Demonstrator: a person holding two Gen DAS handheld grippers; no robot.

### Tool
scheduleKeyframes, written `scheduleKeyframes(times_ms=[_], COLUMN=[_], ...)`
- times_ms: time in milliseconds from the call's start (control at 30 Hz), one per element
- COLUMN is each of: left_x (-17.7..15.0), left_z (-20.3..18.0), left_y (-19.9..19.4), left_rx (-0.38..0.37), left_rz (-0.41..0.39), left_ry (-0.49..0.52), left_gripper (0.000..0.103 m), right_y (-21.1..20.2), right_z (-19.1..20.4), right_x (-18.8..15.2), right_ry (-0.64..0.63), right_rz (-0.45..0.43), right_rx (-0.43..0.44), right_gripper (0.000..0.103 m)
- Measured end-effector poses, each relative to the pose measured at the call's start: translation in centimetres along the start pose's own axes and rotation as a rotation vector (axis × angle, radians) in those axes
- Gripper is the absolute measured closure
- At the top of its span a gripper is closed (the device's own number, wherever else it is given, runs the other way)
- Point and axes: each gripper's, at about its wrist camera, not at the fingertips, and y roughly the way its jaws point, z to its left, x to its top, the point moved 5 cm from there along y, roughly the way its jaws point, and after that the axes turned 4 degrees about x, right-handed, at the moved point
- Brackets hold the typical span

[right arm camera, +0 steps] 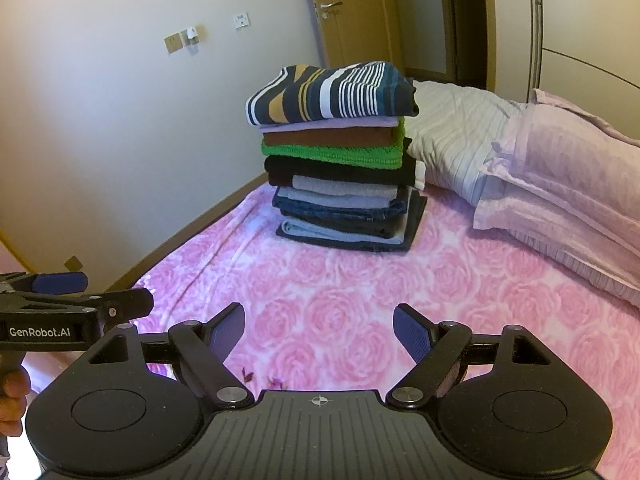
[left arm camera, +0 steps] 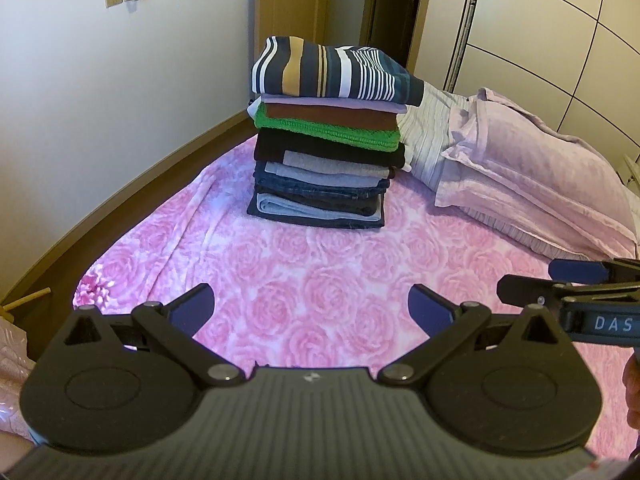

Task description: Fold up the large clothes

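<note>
Both claws, left claw (left arm camera: 312,312) and right claw (right arm camera: 319,332), gaped wide, empty. The stack of folded clothes (left arm camera: 326,136) stood on the bed (left arm camera: 320,264) (soft, floppy; probably best pinched at edges).

A stack of folded clothes (left arm camera: 326,132) is set on the bed (left arm camera: 340,280), with pillows (left arm camera: 520,160) placed to its right.

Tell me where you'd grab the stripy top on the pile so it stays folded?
Probably the folded front edge of the striped top, the edge facing both cameras. It is rounded and bulges slightly past the lilac layer beneath, leaving a lip. Come in level from the front, the left tongs and right tongs, both open, each taking one front corner, so the folds lift together.
</note>
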Motion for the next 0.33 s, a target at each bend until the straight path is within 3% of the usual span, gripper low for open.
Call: scheduleKeyframes(times_ms=[333], left_x=[-0.29], left_z=[-0.3], left_y=[0.02], left_rx=[-0.009], left_rz=[0.003], left_ry=[0.005], left_gripper=[0.001], right_y=[0.13], right_z=[-0.15], right_x=[-0.4], right_ry=[0.004], right_rz=[0.007], right_rx=[-0.011], right_gripper=[0.025])
